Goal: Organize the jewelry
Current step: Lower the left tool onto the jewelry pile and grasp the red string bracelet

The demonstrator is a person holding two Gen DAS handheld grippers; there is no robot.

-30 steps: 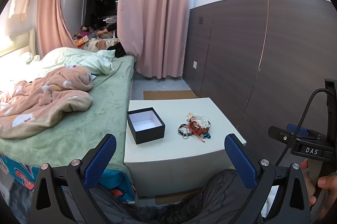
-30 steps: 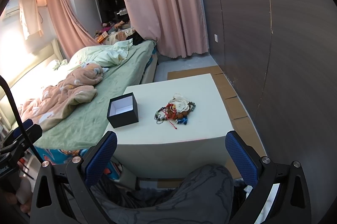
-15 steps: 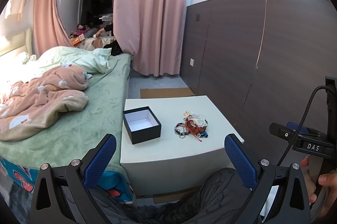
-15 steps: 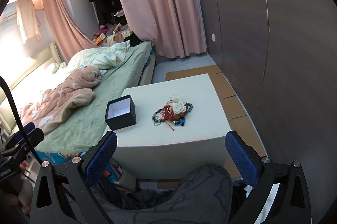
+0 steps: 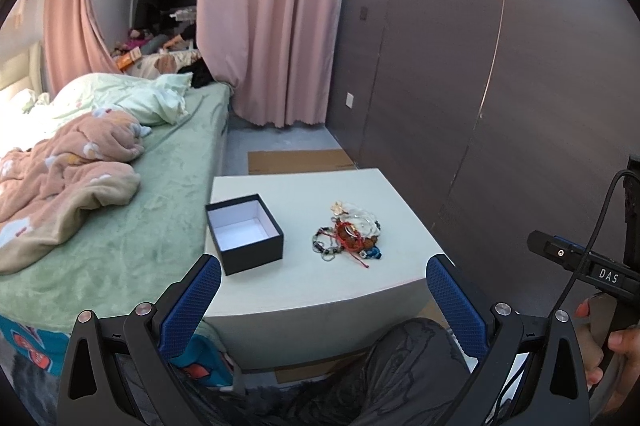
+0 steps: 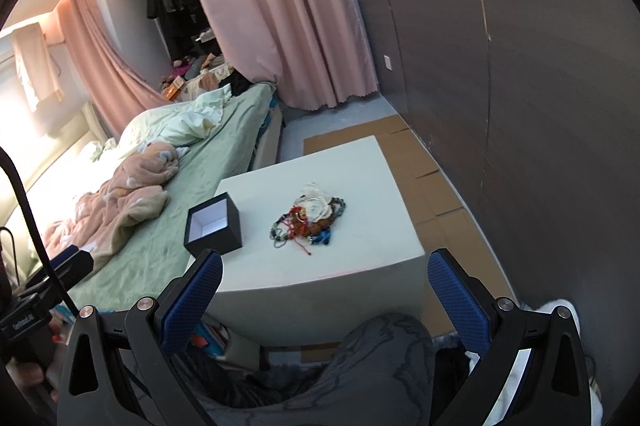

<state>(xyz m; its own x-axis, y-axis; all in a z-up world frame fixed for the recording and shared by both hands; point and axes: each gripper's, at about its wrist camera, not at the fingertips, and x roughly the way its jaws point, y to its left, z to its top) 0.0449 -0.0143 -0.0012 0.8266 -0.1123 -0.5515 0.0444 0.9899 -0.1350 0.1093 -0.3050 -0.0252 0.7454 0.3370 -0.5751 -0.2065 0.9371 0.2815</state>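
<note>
A tangled pile of jewelry (image 5: pixel 349 235), with bead bracelets, red cord and pale pieces, lies on a white table (image 5: pixel 304 290). An open black box (image 5: pixel 244 233) with a white lining stands to its left and looks empty. The pile (image 6: pixel 309 219) and box (image 6: pixel 213 226) also show in the right wrist view on the table (image 6: pixel 320 266). My left gripper (image 5: pixel 323 300) is open and empty, held short of the table's near edge. My right gripper (image 6: pixel 325 300) is open and empty, also short of the near edge.
A bed (image 5: pixel 120 226) with a green sheet and pink blanket lies against the table's left side. A dark wall panel (image 5: pixel 500 129) runs along the right. Pink curtains (image 5: pixel 272 25) hang behind. My knee in grey trousers (image 5: pixel 380 378) is below the grippers.
Both grippers have moved a little closer to the table, so the box and pile appear slightly larger. The right view has tilted. Both grippers stay open.
</note>
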